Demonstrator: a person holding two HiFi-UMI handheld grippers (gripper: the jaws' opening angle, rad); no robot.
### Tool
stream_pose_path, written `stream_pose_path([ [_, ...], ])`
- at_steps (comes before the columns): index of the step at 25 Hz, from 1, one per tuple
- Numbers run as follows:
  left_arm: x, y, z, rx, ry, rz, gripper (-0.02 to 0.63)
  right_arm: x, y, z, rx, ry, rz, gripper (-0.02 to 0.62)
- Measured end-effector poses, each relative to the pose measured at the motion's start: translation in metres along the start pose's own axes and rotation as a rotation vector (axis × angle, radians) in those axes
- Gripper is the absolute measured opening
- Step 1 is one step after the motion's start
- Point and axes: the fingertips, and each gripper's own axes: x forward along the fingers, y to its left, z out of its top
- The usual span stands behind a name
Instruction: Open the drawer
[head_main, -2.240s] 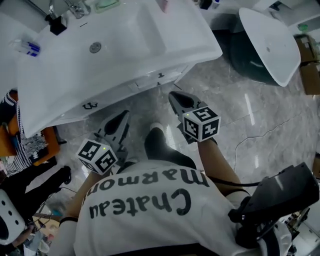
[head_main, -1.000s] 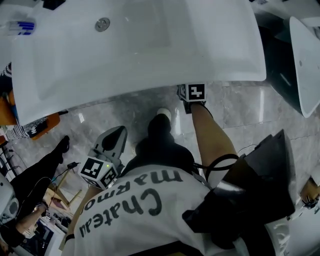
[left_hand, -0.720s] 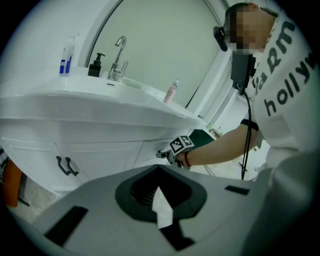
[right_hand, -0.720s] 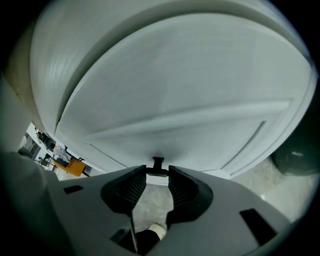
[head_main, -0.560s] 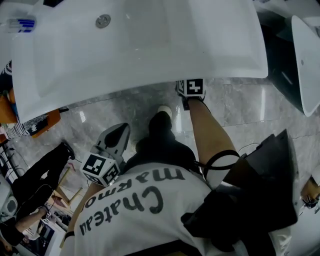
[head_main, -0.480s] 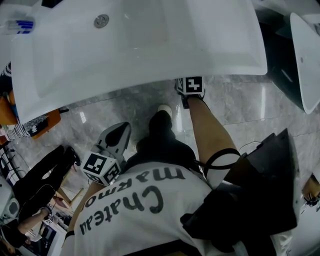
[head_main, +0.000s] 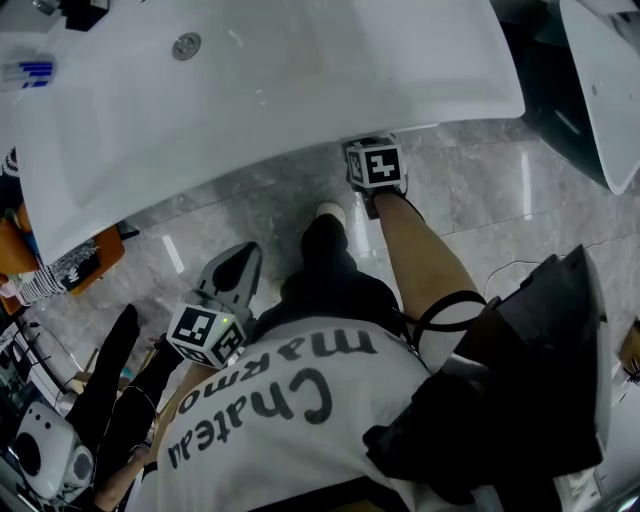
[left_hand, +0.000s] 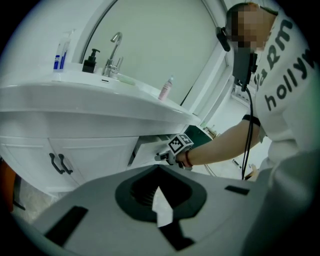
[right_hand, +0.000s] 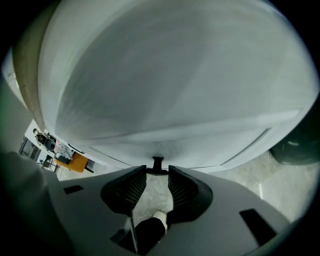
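In the left gripper view the white drawer (left_hand: 149, 149) under the sink counter stands slightly out, with a dark gap beside it. My right gripper (left_hand: 162, 156) is at its front. The right gripper view shows the small black drawer handle (right_hand: 157, 163) caught between the fingertips of my right gripper (right_hand: 157, 173), which is shut on it. From the head view only that gripper's marker cube (head_main: 372, 165) shows, at the counter's edge. My left gripper (head_main: 233, 268) hangs back over the floor, jaws together and empty; its own view shows the left gripper (left_hand: 159, 192) aimed at the vanity.
The white sink counter (head_main: 300, 90) overhangs the drawer. Two cabinet doors with black handles (left_hand: 59, 163) are left of it. A tap (left_hand: 114, 50) and bottles stand on top. My shoe (head_main: 328, 213) is on the marble floor. A second white basin (head_main: 600, 90) is at the right.
My right gripper has gone from open floor in front of the vanity to under the counter's edge and has stayed there over the last second. The left gripper has hardly moved.
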Motion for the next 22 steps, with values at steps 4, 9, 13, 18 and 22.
stream_pose_path([
  [4, -0.003, 0.002, -0.002, 0.000, 0.001, 0.000, -0.002, -0.003, 0.001, -0.010, 0.000, 0.009, 0.001, 0.144],
  [9, -0.002, -0.003, -0.009, -0.005, -0.003, 0.002, -0.002, -0.005, 0.000, -0.011, -0.012, 0.030, 0.019, 0.144],
  [13, 0.000, -0.010, -0.008, 0.010, -0.006, -0.012, -0.002, -0.007, 0.000, -0.016, -0.011, 0.046, 0.017, 0.144],
  [18, 0.000, -0.012, -0.004, 0.032, -0.028, -0.019, -0.003, -0.015, 0.001, -0.037, -0.002, 0.055, 0.013, 0.144],
  [22, -0.004, -0.009, -0.010, 0.018, -0.038, -0.020, -0.003, -0.023, 0.004, -0.059, 0.009, 0.051, 0.011, 0.144],
])
